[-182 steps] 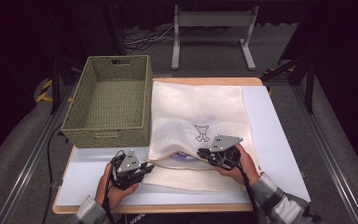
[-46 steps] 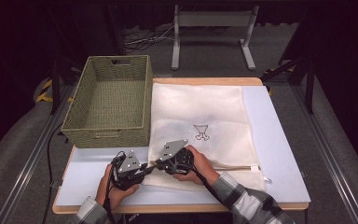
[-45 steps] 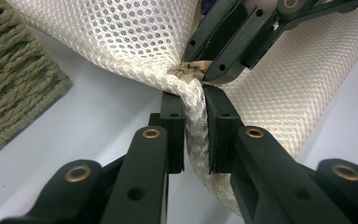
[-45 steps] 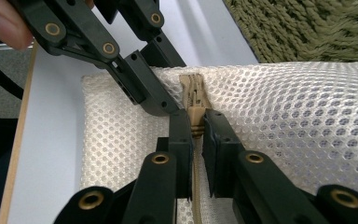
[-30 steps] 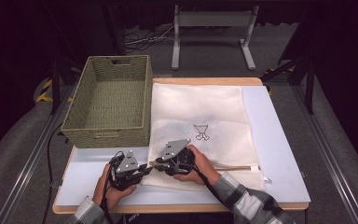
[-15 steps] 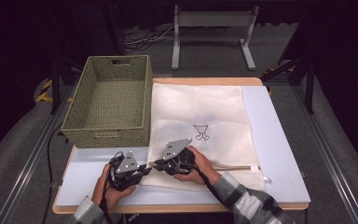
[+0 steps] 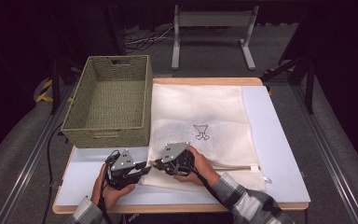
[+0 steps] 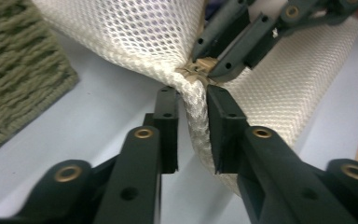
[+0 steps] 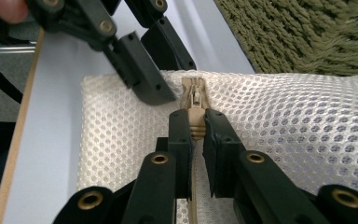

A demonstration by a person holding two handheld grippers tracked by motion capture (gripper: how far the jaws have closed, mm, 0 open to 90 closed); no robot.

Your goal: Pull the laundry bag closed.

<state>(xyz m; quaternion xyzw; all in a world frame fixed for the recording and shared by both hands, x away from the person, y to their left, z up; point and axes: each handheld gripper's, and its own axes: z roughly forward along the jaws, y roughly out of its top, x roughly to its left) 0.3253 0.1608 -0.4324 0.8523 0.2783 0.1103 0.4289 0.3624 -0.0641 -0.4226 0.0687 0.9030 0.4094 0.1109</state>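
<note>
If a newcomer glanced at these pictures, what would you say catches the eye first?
First, the two grippers meeting at the near left corner of the cream mesh laundry bag: the right gripper pinches the tan zipper pull, while the left gripper clamps the bag's corner. Next, the empty green woven basket, on the table's far left beside the bag.

the right gripper (image 7: 157,163) has crossed from the lower middle of the frame to the mesh bag's (image 7: 205,116) lower-left corner beside the left gripper (image 7: 142,168), closing on the zipper pull (image 9: 194,122); the left gripper's jaws have just eased slightly.
</note>
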